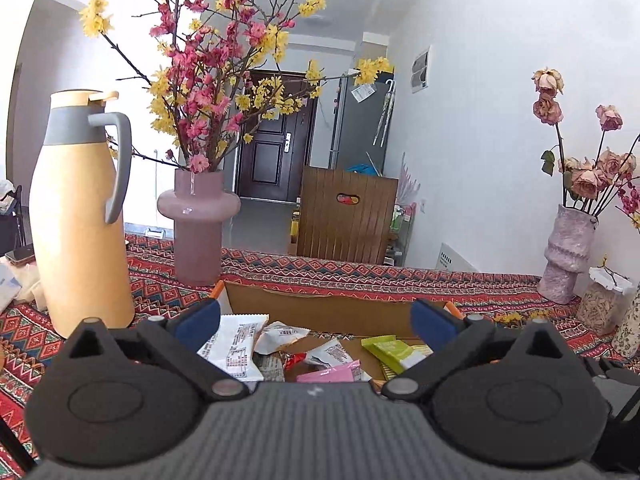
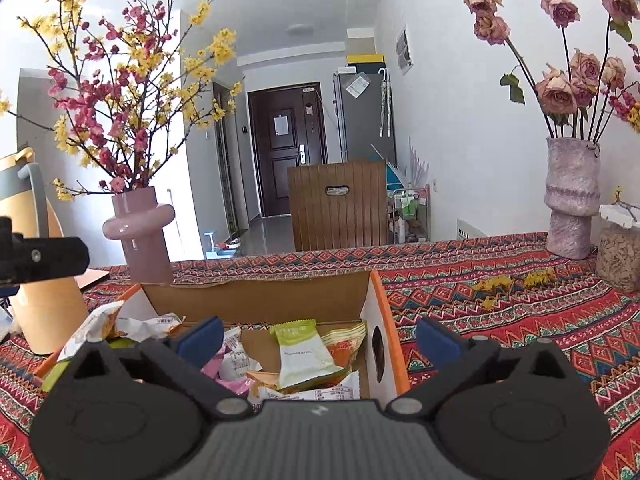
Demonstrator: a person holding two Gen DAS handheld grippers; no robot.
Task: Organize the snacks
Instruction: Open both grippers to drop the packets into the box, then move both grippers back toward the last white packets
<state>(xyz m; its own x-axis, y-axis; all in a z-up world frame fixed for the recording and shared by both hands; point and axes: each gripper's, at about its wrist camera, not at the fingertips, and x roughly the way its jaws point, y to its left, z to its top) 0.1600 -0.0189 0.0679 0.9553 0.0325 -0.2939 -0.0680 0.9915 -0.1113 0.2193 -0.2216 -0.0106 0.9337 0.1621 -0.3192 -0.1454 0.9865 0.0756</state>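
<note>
The left gripper (image 1: 316,320) stands wide open with nothing between its blue pads (image 1: 198,320). The right gripper (image 2: 318,340) is likewise spread wide and empty, its right pad hanging outside the orange-edged wall of the cardboard box (image 2: 256,300). Both point slightly downward over the box, which sits on the patterned tablecloth (image 2: 520,320).

The snacks lie just below and ahead of both claws, inside the box. Nearest the right gripper is a green-and-white packet (image 2: 302,356), its long axis running roughly away from the camera, propped over orange wrappers. Under the left gripper lie white printed packets (image 1: 236,344), a pink one (image 1: 328,374) and green ones (image 1: 390,350) to its right.

Judging by position, the right hand is better placed for the green-and-white packet. The wrappers look thin and crinkly, likely to slip.
</note>
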